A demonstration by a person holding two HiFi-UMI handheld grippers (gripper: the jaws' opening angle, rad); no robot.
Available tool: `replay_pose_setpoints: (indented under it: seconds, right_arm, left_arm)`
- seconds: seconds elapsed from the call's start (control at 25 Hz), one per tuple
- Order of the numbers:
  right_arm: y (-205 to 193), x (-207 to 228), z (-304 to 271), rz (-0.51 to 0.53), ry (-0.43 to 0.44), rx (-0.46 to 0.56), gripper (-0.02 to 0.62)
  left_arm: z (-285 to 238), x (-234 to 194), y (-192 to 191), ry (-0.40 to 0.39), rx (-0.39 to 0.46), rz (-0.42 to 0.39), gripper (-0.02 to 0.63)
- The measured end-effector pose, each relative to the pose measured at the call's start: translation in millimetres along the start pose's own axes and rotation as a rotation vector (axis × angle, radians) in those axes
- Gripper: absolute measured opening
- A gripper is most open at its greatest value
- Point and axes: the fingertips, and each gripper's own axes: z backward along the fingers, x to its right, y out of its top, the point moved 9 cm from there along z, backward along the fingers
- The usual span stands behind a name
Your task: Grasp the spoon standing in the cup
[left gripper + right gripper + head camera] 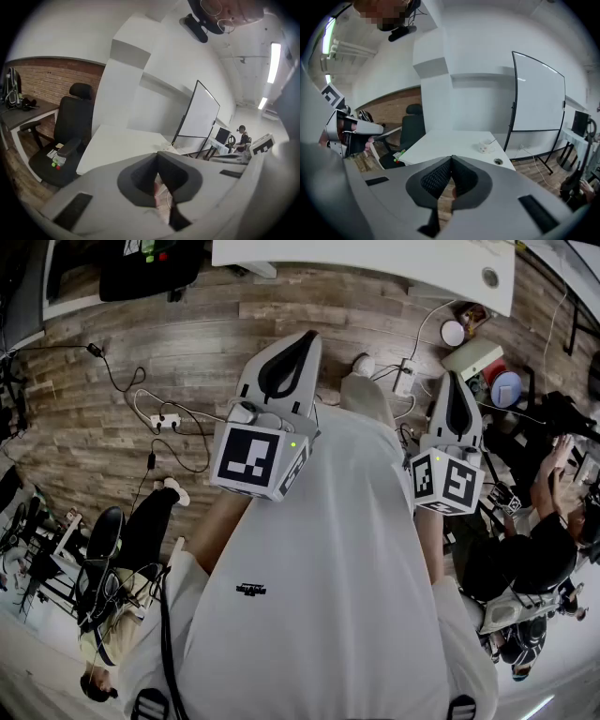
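A white cup (485, 147) stands on the white table (440, 143) in the right gripper view, with the thin spoon (492, 140) leaning out of it to the right. It is far ahead of my right gripper (451, 161), whose jaws are shut and empty. In the left gripper view my left gripper (158, 157) is also shut with nothing in it, and faces the same table (117, 145); no cup shows there. In the head view, both grippers, left (292, 345) and right (452, 381), are held close to the person's white shirt, above the wooden floor.
A black office chair (70, 136) stands at the table's left end. A whiteboard on a stand (539, 98) is behind the table, and the tabletop has a cable hole (498, 161). Cables and a power strip (167, 420) lie on the floor. A seated person (534, 549) is at the right.
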Motion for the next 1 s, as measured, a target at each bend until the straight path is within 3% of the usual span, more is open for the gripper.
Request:
replay_pose_setpoints:
  seconds: [0.2, 0.48, 0.84, 1.0]
  right_arm:
    - [-22.0, 61.8, 20.7, -0.014, 0.014, 0.008, 0.003]
    - [-41.7, 149.1, 47.8, -0.046, 0.103, 0.072, 0.003]
    - [-31.0, 220.7, 73.3, -0.035, 0.176, 0.158, 0.003]
    - [-32.3, 240.3, 64.8, -0.140, 0.201, 0.160, 0.003]
  left_arm:
    - [-16.7, 57.8, -18.7, 0.029, -0.016, -0.020, 0.009]
    - [-38.5, 162.9, -44.9, 0.123, -0.012, -0.049, 0.009]
    - [-85.0, 259.7, -31.7, 0.052, 0.043, -0.113, 0.009]
    - [-99.4, 274.9, -33.9, 0.030, 0.003, -0.109, 0.009]
